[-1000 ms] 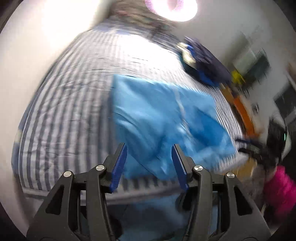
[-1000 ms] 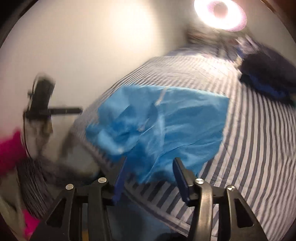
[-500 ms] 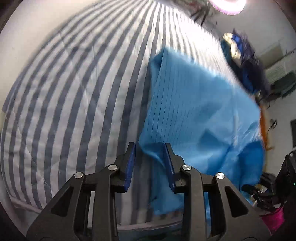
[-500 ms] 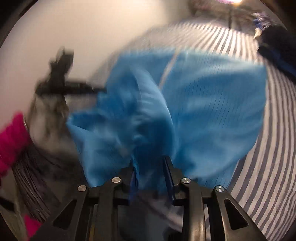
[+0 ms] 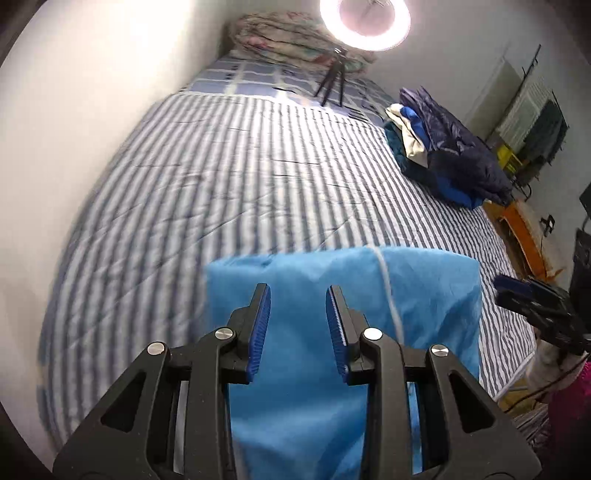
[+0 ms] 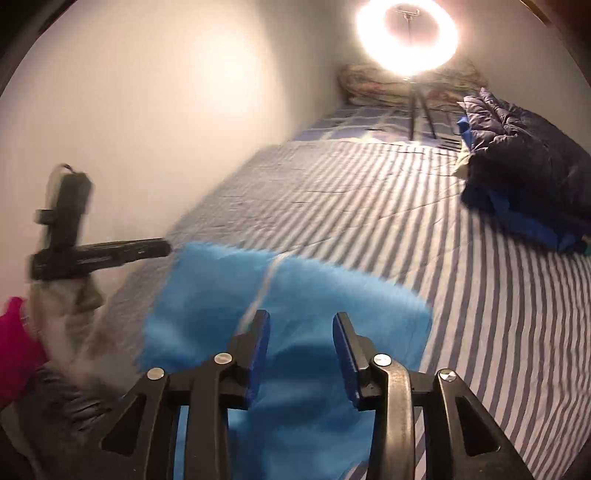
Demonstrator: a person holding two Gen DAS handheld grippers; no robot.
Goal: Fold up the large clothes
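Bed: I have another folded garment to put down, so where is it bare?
The striped bedspread is bare between the wall, the blue garment and the clothes pile. Crowded: the pile's side and the tripod end.

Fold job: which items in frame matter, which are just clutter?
In play: blue garment, striped bed, left gripper, right gripper.

Clutter: pile of dark clothes, ring light, its tripod, folded quilt.
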